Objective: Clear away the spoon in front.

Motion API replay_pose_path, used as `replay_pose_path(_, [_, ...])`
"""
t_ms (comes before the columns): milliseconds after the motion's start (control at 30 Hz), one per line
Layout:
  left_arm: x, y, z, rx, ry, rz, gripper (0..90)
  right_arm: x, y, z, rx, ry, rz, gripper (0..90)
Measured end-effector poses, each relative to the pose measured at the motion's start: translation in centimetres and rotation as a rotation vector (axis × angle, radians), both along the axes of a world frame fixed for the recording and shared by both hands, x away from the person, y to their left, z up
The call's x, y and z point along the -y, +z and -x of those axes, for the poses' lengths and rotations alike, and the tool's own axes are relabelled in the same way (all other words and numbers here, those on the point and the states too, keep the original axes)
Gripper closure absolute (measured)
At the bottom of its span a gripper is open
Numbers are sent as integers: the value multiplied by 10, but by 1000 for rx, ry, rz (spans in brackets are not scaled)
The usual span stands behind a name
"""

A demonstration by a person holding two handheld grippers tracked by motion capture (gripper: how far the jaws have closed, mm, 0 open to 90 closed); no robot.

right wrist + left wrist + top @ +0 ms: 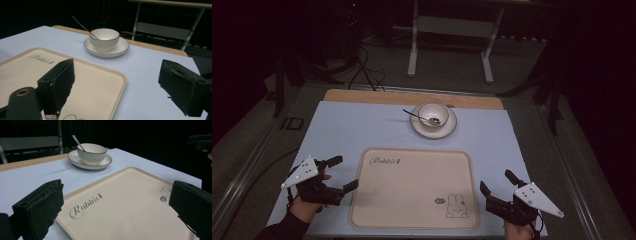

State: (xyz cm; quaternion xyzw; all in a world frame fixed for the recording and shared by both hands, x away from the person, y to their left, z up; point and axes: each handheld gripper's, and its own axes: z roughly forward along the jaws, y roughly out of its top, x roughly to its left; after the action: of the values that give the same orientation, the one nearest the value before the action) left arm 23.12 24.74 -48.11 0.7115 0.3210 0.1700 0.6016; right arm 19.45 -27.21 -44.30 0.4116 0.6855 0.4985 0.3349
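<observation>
Flanking the cream tray (412, 187) on the counter (342, 130), the left tongs (343, 174) and right tongs (496, 183) both stand with jaws wide apart, clamped on nothing. Each hovers just beside a short edge of the tray. Beyond it sits a bowl (434, 114) with a spoon (417, 116) on a saucer (451, 129).

Dim room, walls lost in black. Grey floor (452, 60) across top of frame. White metal stand (451, 27) w/ two legs at top centre. Black cables (364, 70) trail on floor upper left. Light falls mainly on table (412, 96), centre.
</observation>
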Motion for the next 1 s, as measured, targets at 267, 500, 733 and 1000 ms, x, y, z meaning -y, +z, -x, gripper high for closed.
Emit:
replay_pose_path(267, [3, 1, -1, -24, 22, -24, 0, -4, 1, 4, 8, -14, 57, 133])
replay_pose_path(500, [9, 8, 0, -54, -55, -29, 0, -4, 2, 6, 21, -2, 50, 131])
replay_pose_path(733, [25, 24, 1, -62, -159, -38, 0, -6, 2, 8, 24, 6, 49, 130])
replay_pose_path(1000, [47, 55, -10, -21, -236, -42, 0, -7, 2, 8, 23, 20, 46, 130])
